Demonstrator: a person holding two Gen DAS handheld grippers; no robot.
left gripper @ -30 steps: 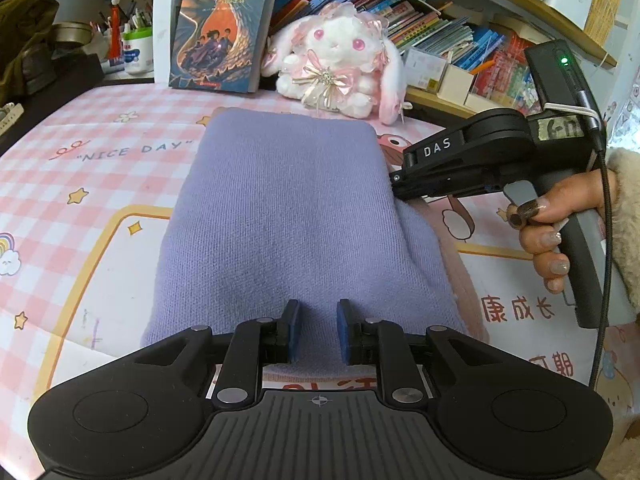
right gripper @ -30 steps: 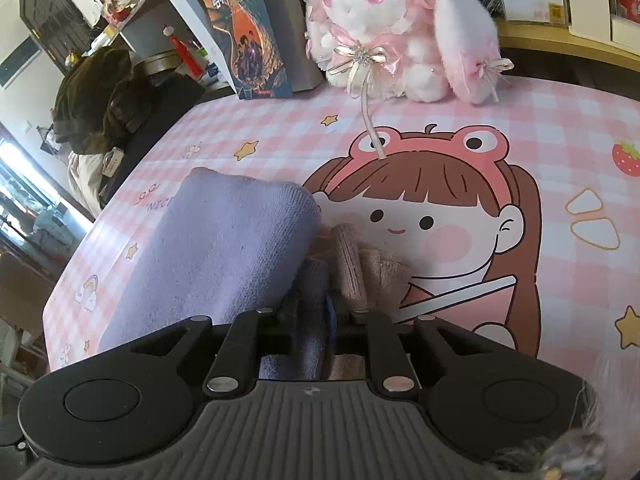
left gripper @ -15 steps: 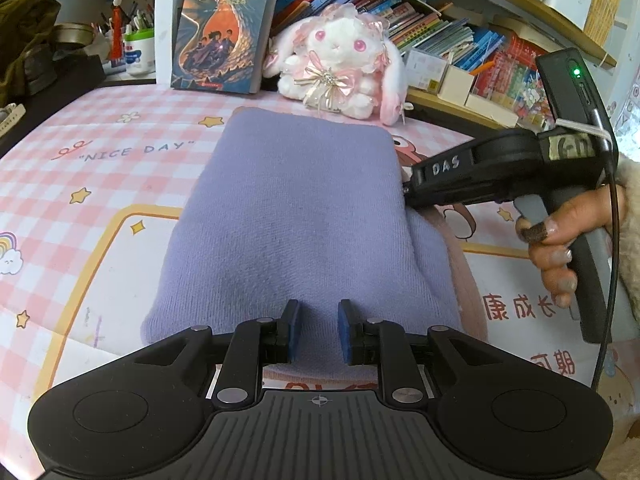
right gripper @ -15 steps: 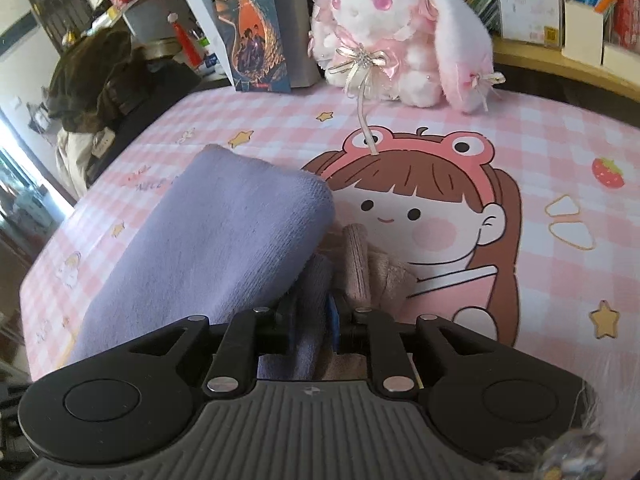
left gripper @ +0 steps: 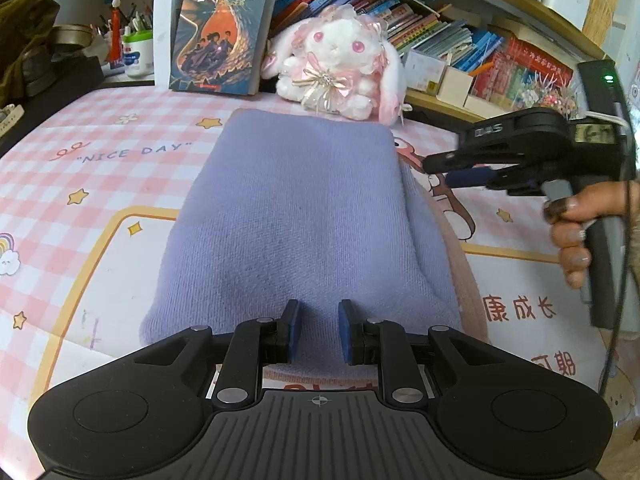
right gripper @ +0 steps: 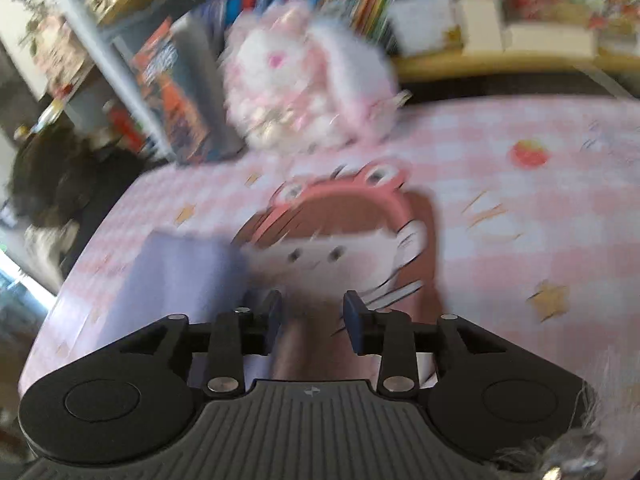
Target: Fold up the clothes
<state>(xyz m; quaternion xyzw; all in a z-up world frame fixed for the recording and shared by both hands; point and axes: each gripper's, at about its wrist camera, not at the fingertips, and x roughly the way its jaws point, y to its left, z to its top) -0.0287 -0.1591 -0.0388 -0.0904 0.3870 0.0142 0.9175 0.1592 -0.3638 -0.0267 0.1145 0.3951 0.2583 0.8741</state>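
Observation:
A purple knitted garment lies folded on the pink checked table mat. A pinkish-beige layer peeks out along its right side. My left gripper sits at the garment's near edge, its pads closed on the thick purple fold. My right gripper hovers just off the garment's right edge, held by a person's hand. Its jaws are opening. In the blurred right wrist view, my right gripper has its pads apart, with the purple garment to its left and only a loose pinkish strip below the gap.
A white and pink plush rabbit and an upright book stand just behind the garment. Shelves of books run along the back right. A pen cup and dark items sit at the back left.
My right gripper has let go of the garment's right edge, parted its jaws and pulled away to the right. The left gripper has not moved.

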